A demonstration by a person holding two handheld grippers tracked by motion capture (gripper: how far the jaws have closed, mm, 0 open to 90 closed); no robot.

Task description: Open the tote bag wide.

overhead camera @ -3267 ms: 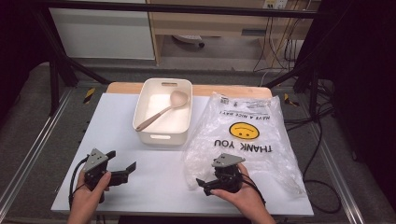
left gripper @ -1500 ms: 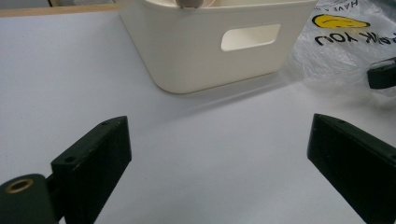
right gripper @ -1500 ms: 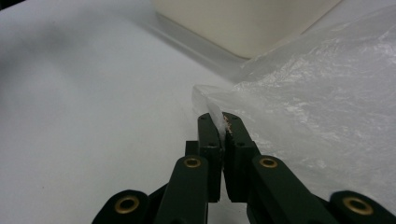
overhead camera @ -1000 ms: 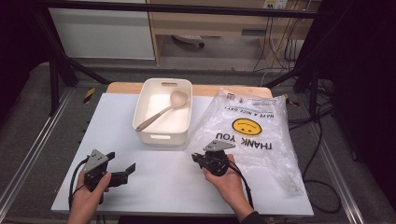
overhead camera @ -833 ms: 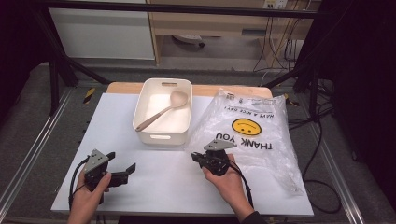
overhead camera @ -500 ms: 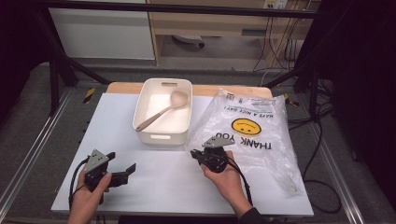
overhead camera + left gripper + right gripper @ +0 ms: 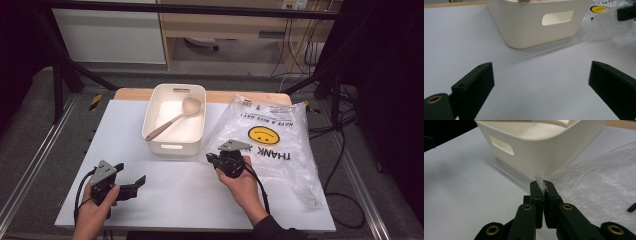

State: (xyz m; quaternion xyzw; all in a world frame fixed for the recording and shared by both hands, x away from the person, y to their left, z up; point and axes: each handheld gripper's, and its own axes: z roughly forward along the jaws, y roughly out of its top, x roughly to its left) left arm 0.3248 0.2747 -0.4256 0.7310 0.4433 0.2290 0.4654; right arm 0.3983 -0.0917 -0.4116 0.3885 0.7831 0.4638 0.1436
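We've got the bag (image 7: pixel 599 182) edge pinched in the right gripper (image 7: pixel 543 185); left gripper (image 7: pixel 541 82) waits wide open. Next, we'd say, lift the edge.

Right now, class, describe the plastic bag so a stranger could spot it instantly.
On the white table, right of the cream bin, lies the plastic bag. The right gripper pinches its near corner. It alone is clear, crinkled and printed with a yellow smiley.
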